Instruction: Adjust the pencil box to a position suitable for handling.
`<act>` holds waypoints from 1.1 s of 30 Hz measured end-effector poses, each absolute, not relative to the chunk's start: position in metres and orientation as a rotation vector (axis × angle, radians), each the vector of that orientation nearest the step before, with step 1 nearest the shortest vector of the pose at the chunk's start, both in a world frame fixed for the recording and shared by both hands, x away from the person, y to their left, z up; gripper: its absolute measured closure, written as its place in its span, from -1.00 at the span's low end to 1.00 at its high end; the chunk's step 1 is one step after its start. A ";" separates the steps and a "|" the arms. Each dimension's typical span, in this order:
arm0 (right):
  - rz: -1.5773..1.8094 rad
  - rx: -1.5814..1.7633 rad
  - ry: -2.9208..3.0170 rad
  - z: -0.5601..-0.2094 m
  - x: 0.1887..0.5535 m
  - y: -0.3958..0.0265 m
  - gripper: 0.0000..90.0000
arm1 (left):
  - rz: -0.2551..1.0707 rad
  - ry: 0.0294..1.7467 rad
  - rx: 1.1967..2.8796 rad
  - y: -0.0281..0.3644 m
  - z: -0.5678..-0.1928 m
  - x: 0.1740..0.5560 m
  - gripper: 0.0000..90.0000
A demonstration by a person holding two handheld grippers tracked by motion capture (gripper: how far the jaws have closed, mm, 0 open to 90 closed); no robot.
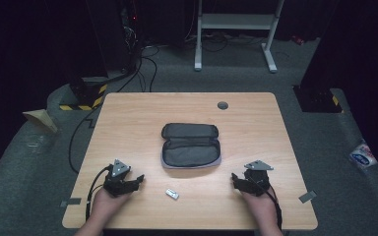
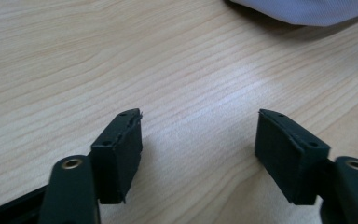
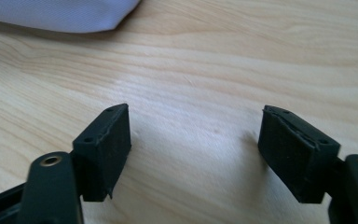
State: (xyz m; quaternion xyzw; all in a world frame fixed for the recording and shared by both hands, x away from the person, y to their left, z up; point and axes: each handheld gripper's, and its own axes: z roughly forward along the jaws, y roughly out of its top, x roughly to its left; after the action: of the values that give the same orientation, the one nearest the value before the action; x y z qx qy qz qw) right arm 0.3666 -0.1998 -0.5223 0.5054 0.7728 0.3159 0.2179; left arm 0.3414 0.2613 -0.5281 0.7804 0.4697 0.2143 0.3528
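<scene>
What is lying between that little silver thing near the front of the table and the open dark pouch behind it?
Nothing visible. Bare wood separates the small silver rectangular object from the open dark grey fabric pouch. Both open hand-held grippers, left and right, sit off to either side on the light wooden table.

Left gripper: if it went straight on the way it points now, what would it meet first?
Bare table first, then probably the grey pouch, whose edge lies ahead and off to one side; the left gripper is open, and depth is hard to judge.
</scene>
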 end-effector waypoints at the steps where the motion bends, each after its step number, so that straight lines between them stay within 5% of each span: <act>1: 0.874 1.404 2.133 -0.523 0.365 -0.202 -0.49 | 0.554 1.215 2.021 0.262 -0.528 0.340 -0.34; 9: 0.854 1.446 2.100 -0.525 0.360 -0.208 -0.71 | 0.587 1.189 2.043 0.261 -0.528 0.335 -0.41; 20: 0.849 1.450 2.095 -0.525 0.361 -0.207 -0.72 | 0.521 1.140 2.057 0.262 -0.527 0.330 -0.19; 33: 0.853 1.456 2.092 -0.525 0.361 -0.207 -0.71 | 0.464 0.981 2.115 0.230 -0.518 0.322 -0.20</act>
State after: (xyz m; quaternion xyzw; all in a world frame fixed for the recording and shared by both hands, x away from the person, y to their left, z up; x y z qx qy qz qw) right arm 0.3606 -0.2073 -0.5246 0.5279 0.7583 0.3094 0.2250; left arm 0.3221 0.2303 -0.5181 0.8254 0.3831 0.1811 0.3731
